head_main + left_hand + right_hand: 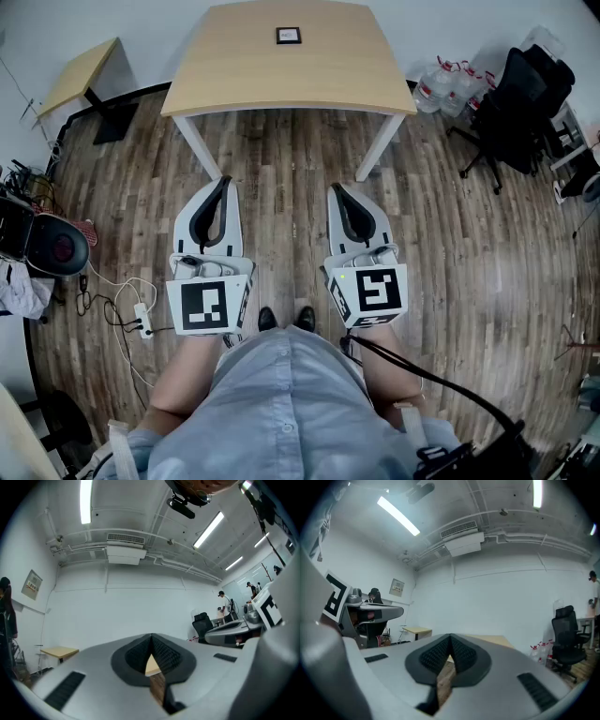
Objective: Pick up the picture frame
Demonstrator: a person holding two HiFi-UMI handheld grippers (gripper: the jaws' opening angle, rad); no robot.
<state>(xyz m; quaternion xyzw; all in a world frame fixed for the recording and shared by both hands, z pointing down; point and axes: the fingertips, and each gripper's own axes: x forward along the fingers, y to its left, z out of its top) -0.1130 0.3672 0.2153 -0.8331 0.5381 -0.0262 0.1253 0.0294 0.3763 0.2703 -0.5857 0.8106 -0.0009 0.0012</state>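
Note:
A small dark picture frame [289, 36] lies flat near the far edge of a light wooden table [234, 84] ahead of me. My left gripper [225, 180] and right gripper [335, 188] are held level side by side over the wooden floor, well short of the table. Both have their jaw tips touching, with nothing between them. In the left gripper view the left gripper [151, 636] shows its black pads [164, 654] meeting at the tip. The right gripper [450, 638] looks the same in the right gripper view, with the table [494, 640] beyond it.
A second small table [82, 73] stands at the far left. A black office chair [520, 103] and water bottles [448, 82] are at the right. Cables and a power strip [142, 321] lie on the floor at my left, beside a dark round device [56, 246].

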